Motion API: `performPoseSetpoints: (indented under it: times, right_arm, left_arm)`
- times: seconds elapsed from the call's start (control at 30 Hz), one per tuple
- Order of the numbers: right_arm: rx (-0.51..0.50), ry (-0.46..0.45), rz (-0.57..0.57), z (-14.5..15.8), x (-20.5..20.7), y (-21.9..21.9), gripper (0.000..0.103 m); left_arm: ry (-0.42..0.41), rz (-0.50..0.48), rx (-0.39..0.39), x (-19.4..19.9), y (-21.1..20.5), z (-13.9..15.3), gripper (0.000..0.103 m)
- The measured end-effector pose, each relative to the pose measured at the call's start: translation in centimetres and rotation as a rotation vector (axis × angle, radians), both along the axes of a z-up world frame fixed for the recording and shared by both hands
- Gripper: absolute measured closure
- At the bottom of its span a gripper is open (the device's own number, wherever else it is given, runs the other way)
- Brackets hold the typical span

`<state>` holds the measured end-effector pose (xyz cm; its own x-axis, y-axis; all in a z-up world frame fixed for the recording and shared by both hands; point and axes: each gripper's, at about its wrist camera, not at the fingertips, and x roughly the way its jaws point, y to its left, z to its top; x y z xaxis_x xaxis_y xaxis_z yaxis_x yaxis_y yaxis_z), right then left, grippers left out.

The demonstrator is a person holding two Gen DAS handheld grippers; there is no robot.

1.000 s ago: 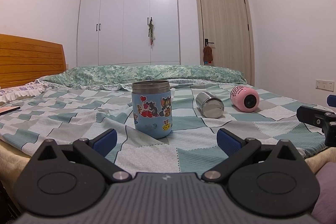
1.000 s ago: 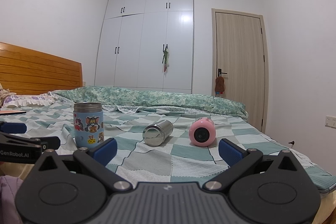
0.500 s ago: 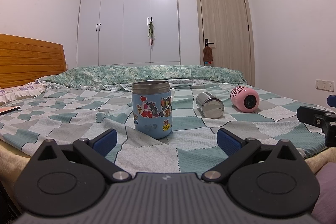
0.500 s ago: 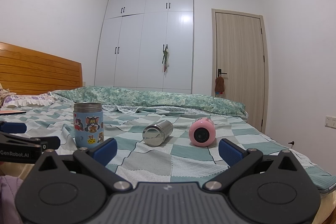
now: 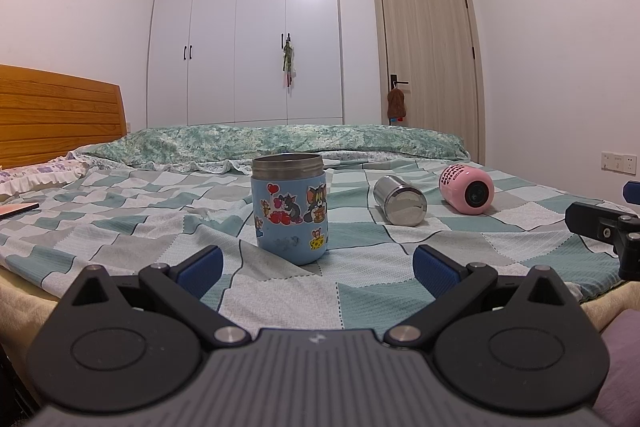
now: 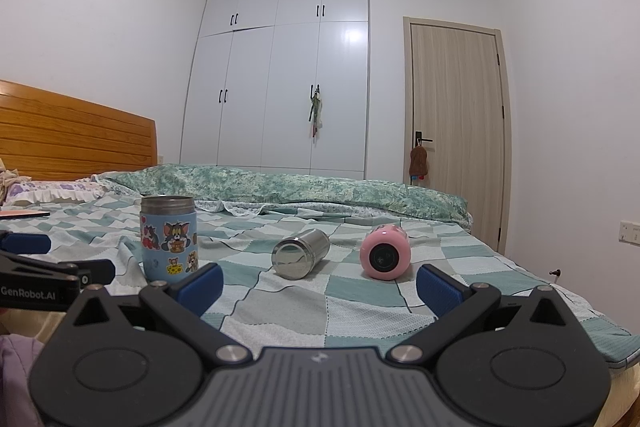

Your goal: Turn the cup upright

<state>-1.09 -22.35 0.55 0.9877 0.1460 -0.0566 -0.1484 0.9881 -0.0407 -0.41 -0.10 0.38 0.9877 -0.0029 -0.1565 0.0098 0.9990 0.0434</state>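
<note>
A blue cartoon-sticker cup [image 5: 290, 207] stands upright on the checked bed, steel rim on top; it also shows in the right wrist view [image 6: 169, 238]. A steel cup [image 5: 399, 199] lies on its side to its right, seen in the right wrist view [image 6: 300, 253] too. A pink cup [image 5: 466, 188] lies on its side further right, its end facing me in the right wrist view [image 6: 385, 251]. My left gripper [image 5: 318, 267] is open and empty, just short of the blue cup. My right gripper [image 6: 318, 281] is open and empty, short of the steel and pink cups.
The bed [image 5: 120, 227] has a green-and-white checked sheet and a rolled green quilt [image 5: 280, 143] at the far side. A wooden headboard [image 5: 56, 115] is at the left, a white wardrobe [image 5: 248, 39] and a door [image 5: 428, 67] behind. A phone-like item [image 5: 16, 211] lies at the far left.
</note>
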Motion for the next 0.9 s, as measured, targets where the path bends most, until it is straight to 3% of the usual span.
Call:
performPoseSetpoints:
  times: [0.57, 0.9]
  right_arm:
    - [0.026, 0.041, 0.010, 1.2, 1.3, -0.8, 0.000]
    - [0.029, 0.041, 0.028, 4.3, 7.7, -3.6, 0.000]
  left_arm:
    - [0.058, -0.008, 0.011, 1.6, -1.3, 0.8, 0.000]
    - [0.082, -0.051, 0.025, 7.6, -4.7, 3.9, 0.000]
